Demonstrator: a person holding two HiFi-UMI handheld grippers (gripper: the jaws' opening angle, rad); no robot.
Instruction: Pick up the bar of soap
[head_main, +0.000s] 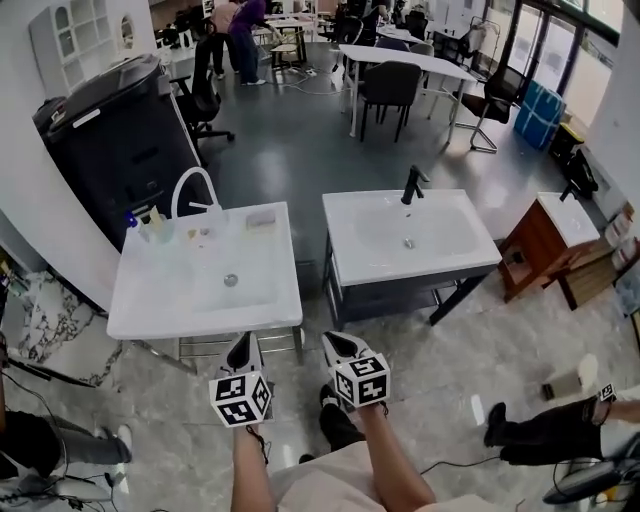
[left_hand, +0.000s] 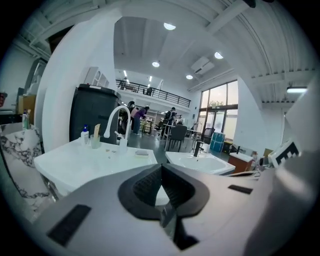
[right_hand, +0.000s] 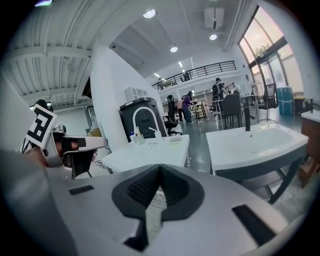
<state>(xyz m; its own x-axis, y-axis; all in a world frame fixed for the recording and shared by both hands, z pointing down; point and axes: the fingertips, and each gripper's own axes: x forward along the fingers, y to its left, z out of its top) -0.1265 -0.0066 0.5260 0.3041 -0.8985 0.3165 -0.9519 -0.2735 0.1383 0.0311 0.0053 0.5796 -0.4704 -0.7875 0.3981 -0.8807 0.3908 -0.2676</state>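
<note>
A black cabinet (head_main: 110, 130) stands far ahead-left. A white basin (head_main: 150, 300) is directly ahead of both grippers, a second basin (head_main: 360, 262) ahead-right. The left gripper (head_main: 242, 342) and right gripper (head_main: 337, 342) have their jaws pressed together, empty. The bar of soap (head_main: 261, 218) lies at the near basin's far right corner, right of the arched faucet (head_main: 195, 190); its detail is too small to make out.

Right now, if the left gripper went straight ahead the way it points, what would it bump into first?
Probably the front rim of the left white sink, just ahead of the left gripper; depth is hard to judge. The bar of soap lies farther back.
</note>
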